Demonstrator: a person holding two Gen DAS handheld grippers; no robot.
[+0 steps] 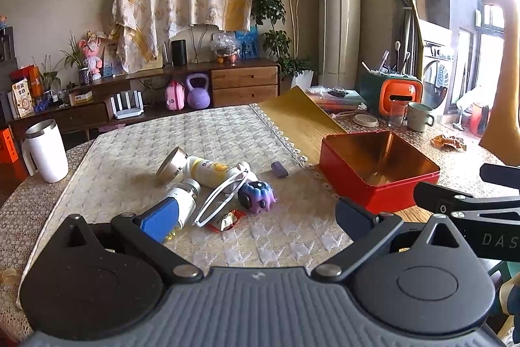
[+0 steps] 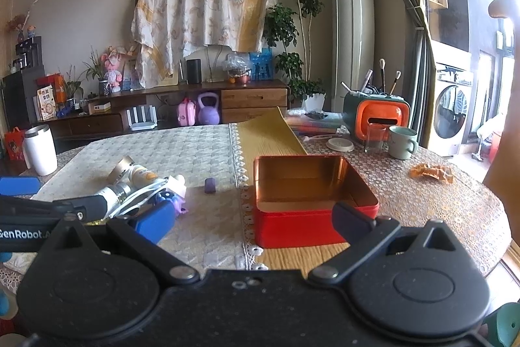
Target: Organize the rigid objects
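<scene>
A: The room was a sunlit living room, with a low wooden sideboard (image 2: 208, 106) along the back wall and a patterned sheet (image 2: 201, 12) draped over what stood above it. In front lay a table under a pale quilted cloth (image 1: 208, 132).

B: And the things to sort?

A: A small heap lay on the cloth toward the near left corner. There was a cream bottle (image 1: 211, 171) on its side with a gold cap (image 1: 171, 166), a second tube with a silver neck (image 1: 182, 200) touching it, white-framed glasses (image 1: 221, 200) leaning across both, and a purple toy creature (image 1: 256, 195) just beside them. A red foil packet (image 1: 226, 220) lay under the glasses' near end. A little purple block (image 1: 279, 169) sat apart, near the cloth's lace edge.

B: Where was the box?

A: The red tin (image 2: 312, 200), open and gold inside, stood right of the lace edge on a yellow wood-grain mat (image 2: 269, 132), with nothing visible in it.

B: The grippers?

A: The left gripper (image 1: 256, 223) hung over the near edge in front of the heap, its jaws spread wide and holding nothing. The right gripper (image 2: 253, 221) hovered before the tin's near wall, equally wide apart and empty.

B: Anything else?

A: A white mug (image 1: 45, 150) stood at the far left edge. A green cup (image 2: 401, 142), a glass (image 2: 375, 137) and an orange holder (image 2: 380, 116) stood toward the far right.
</scene>
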